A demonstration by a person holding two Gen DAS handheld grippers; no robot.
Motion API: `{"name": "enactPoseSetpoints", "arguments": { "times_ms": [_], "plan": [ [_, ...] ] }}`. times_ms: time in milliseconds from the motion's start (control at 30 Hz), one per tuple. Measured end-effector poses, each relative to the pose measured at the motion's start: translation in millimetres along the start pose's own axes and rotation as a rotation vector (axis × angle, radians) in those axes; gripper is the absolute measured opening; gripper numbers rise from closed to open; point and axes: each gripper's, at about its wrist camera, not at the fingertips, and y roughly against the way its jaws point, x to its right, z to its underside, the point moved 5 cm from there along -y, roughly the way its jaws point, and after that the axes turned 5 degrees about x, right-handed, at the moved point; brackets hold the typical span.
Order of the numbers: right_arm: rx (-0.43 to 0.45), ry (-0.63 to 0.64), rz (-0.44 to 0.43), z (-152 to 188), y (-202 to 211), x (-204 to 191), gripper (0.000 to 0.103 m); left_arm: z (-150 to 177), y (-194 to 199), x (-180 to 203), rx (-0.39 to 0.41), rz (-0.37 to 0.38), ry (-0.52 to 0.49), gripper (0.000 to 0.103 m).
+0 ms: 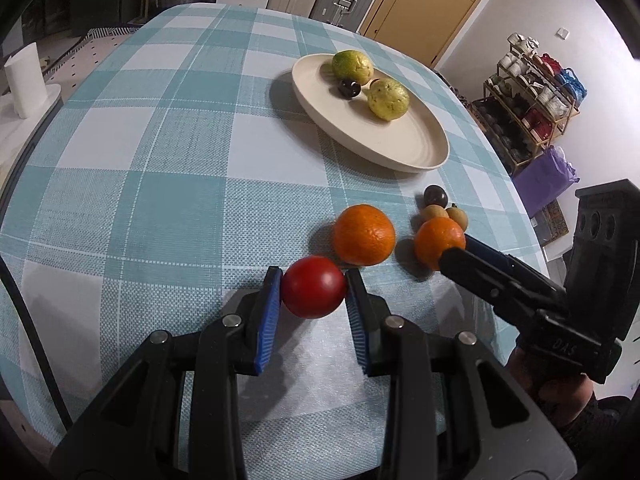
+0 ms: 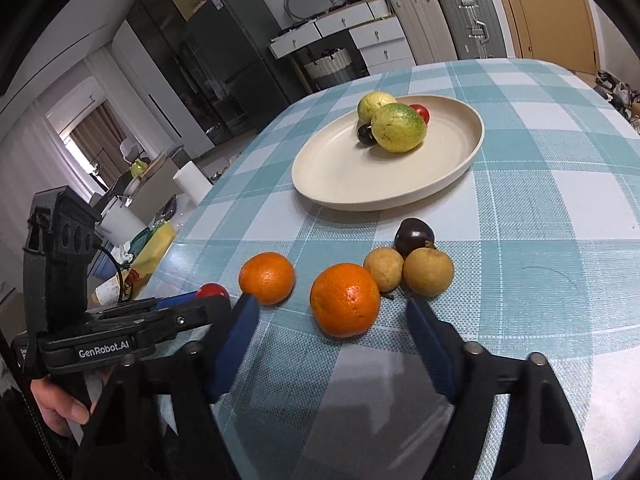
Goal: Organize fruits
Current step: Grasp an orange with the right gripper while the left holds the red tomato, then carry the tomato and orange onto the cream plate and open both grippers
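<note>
Left gripper [image 1: 313,286] clamped on the red fruit [image 1: 313,287] low over the counter [image 1: 160,160], plate [image 1: 416,148] lying well ahead and to the right. Right gripper [image 2: 332,312] spread wide, holding nothing, straddling the nearer orange [image 2: 345,300] dead ahead and nearer to it than the left. Second orange [image 2: 267,278] close beside the left finger, two tan fruits [image 2: 428,271] and a dark one [image 2: 414,234] crowding behind; likely nudged on closing.
</note>
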Motion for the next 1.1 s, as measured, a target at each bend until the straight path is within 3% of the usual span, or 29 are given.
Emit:
{"name": "enactPoseSetpoints", "arguments": {
  "times_ms": [100,167,233,300,767,1100],
  "plan": [
    [0.003,0.001,0.003,-1,-3,1,0.071,0,-3,-3,-0.006,-0.006,0.004,0.029],
    [-0.001,0.005,-0.003,-1,-4,0,0.061,1,-4,-5,-0.011,-0.01,0.005,0.029],
    [-0.004,0.015,0.016,1,-6,0,0.041,1,-5,-6,-0.01,-0.007,0.008,0.029],
    [-0.014,0.008,0.008,3,-8,1,0.035,1,-5,-6,-0.009,-0.006,0.008,0.029],
    [0.061,0.011,-0.018,-2,12,-1,0.034,-7,5,-1,0.019,-0.021,-0.002,0.029],
    [0.1,0.001,-0.067,-18,30,1,0.034,-37,17,6,0.069,-0.019,-0.012,0.029]
  ]
}}
